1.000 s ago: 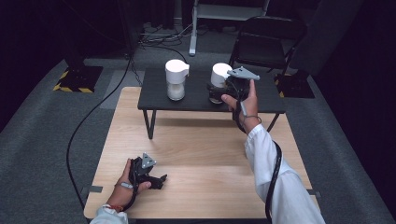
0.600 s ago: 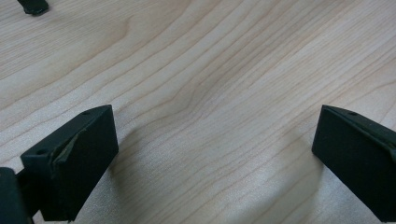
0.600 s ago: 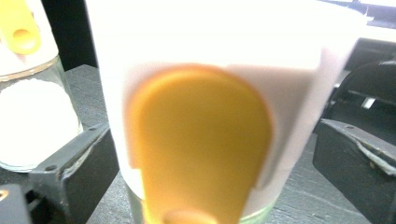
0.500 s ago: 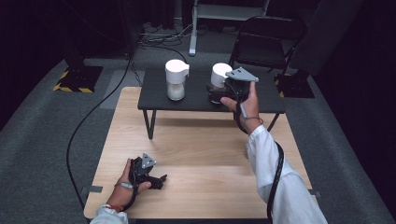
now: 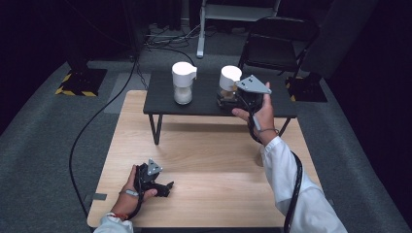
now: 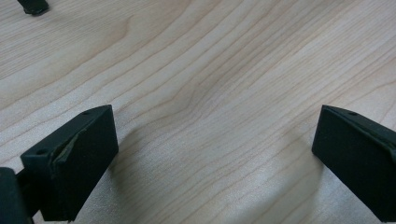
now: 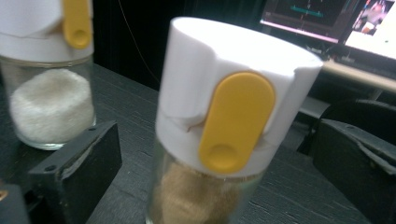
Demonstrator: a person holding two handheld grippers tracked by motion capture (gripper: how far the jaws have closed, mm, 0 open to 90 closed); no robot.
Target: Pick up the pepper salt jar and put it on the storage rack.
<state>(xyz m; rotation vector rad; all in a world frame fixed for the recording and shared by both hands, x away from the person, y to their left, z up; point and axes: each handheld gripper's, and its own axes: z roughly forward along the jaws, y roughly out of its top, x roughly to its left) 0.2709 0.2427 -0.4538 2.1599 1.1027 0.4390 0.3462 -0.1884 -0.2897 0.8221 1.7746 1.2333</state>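
The brown-filled jar is a clear glass shaker with a white cap and a yellow oval flip tab on its front; tan granules sit in its lower half. It stands upright on the right part of the small black table, towards that table's near edge. A second jar, same cap and tab but holding white grains, stands well apart to its left on the same top. The black table sits across the far end of the wooden table, whose near and middle boards lie bare, leaving wide room between the two hands. The right gripper is at the jar from the near side, its jaws having just been opening and now spread wide, one each side of the glass with a gap showing at both, so nothing is held. The left gripper rests low over bare wood at the near left, released, jaws wide apart
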